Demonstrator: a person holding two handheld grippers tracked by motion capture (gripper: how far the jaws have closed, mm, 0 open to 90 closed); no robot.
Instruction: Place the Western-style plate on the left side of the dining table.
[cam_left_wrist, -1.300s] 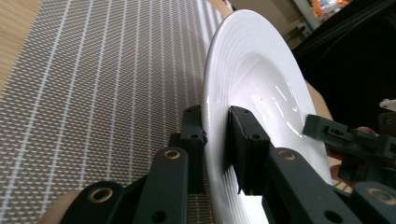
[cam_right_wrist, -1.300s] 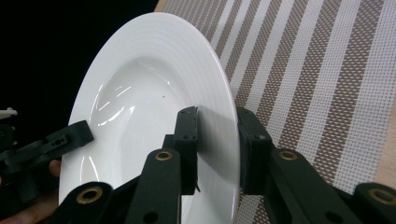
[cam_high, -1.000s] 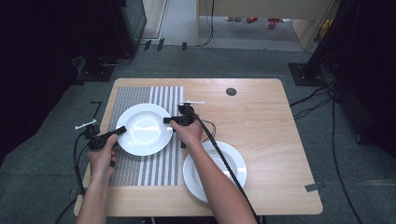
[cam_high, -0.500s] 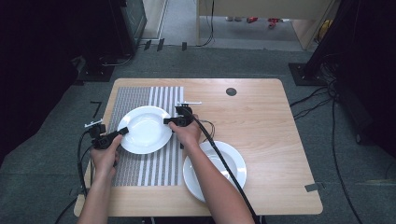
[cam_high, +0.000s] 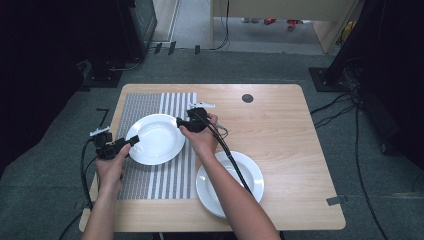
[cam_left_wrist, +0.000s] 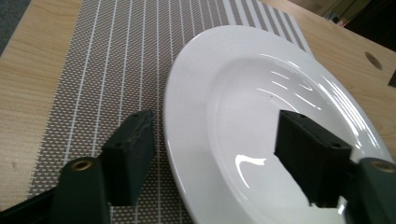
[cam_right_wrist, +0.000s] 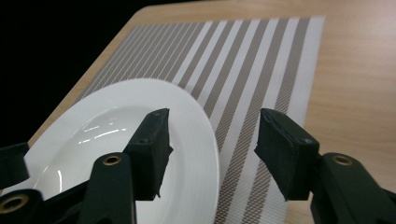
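A wooden desk (cam_high: 280, 150) carries a striped placemat (cam_high: 165, 175) on its left half, with a white plate (cam_high: 155, 137) resting on the mat. The left claw (cam_high: 131, 142) sits at the plate's 8 o'clock edge, held by the person's left hand (cam_high: 111, 167). In the left gripper view this left claw (cam_left_wrist: 212, 154) is spread wide, one jaw out over the mat and the other over the plate's (cam_left_wrist: 261, 121) well, with the rim passing between them; neither jaw is seen pressing the rim.

The right claw (cam_high: 180, 121) is at the plate's 2 o'clock edge, gripped by the right hand (cam_high: 202, 140), whose forearm crosses down toward 6 o'clock. In the right gripper view the right claw (cam_right_wrist: 212, 149) is also spread: one jaw hangs above the plate's (cam_right_wrist: 116, 135) rim, the other above the striped mat (cam_right_wrist: 261, 74), and the rim's outer edge runs up through the gap. Whether that jaw touches the rim cannot be told.

A second white plate (cam_high: 250, 175) lies on bare wood near the desk's 6 o'clock edge, just beside the mat's right border and partly covered by the right forearm. A small dark round hole (cam_high: 247, 98) marks the desk surface toward 12 o'clock. Black cables trail from both tools, the left one looping off the desk's near left corner.
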